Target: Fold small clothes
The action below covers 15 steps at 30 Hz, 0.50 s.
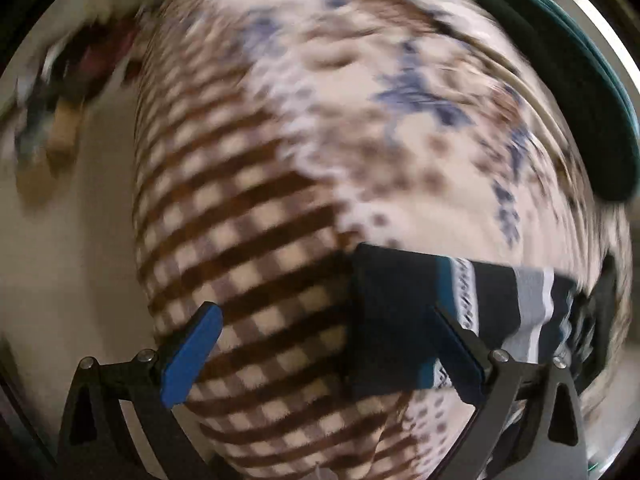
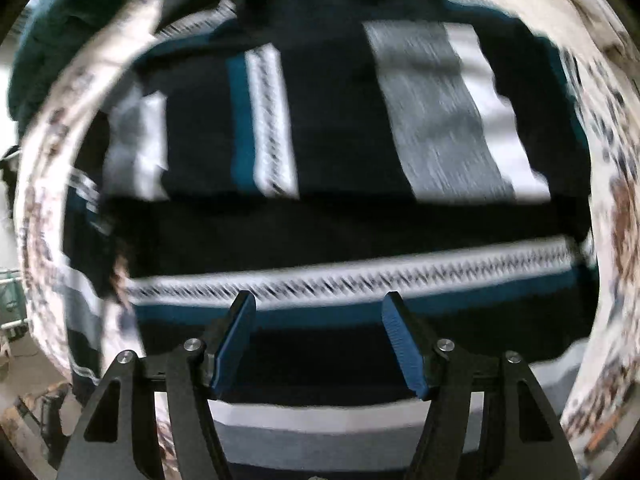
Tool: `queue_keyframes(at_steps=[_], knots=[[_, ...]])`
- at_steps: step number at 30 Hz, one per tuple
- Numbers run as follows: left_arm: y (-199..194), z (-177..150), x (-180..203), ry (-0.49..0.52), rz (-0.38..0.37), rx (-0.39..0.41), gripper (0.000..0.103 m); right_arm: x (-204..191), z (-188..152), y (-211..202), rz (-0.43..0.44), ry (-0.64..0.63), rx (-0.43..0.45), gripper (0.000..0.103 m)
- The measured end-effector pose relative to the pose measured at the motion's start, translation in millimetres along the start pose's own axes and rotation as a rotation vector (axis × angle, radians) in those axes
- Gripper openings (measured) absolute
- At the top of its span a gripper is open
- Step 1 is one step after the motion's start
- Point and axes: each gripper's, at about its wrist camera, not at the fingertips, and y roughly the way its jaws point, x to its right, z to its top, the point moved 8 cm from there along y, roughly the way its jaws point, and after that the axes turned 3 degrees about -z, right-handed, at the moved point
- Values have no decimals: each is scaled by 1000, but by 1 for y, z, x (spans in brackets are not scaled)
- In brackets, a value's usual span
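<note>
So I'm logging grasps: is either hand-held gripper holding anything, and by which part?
Nothing is held. The right hand-held gripper stands open above the striped garment; the left hand-held gripper is open beside it.

Garment (image 2: 340, 128) – navy, teal, grey, white zigzag stripes; cloth (image 1: 248, 264) – brown-cream check, blue-brown speckle.

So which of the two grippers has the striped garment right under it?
The right gripper: dark striped garment fills its view. The left gripper hangs over the checked bedcover, garment at its side.
</note>
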Motion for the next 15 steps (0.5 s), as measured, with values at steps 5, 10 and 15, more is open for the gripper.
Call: queue_keyframes(at_steps=[5, 10, 15], knots=[[26, -18, -3, -113, -105, -79, 101, -16, -13, 7, 35, -3, -47, 68], [43, -15, 44, 82, -64, -52, 69, -42, -3, 2, -22, -64, 19, 68], [23, 11, 69, 158, -68, 18, 4, -44, 17, -10, -55, -42, 66, 68]])
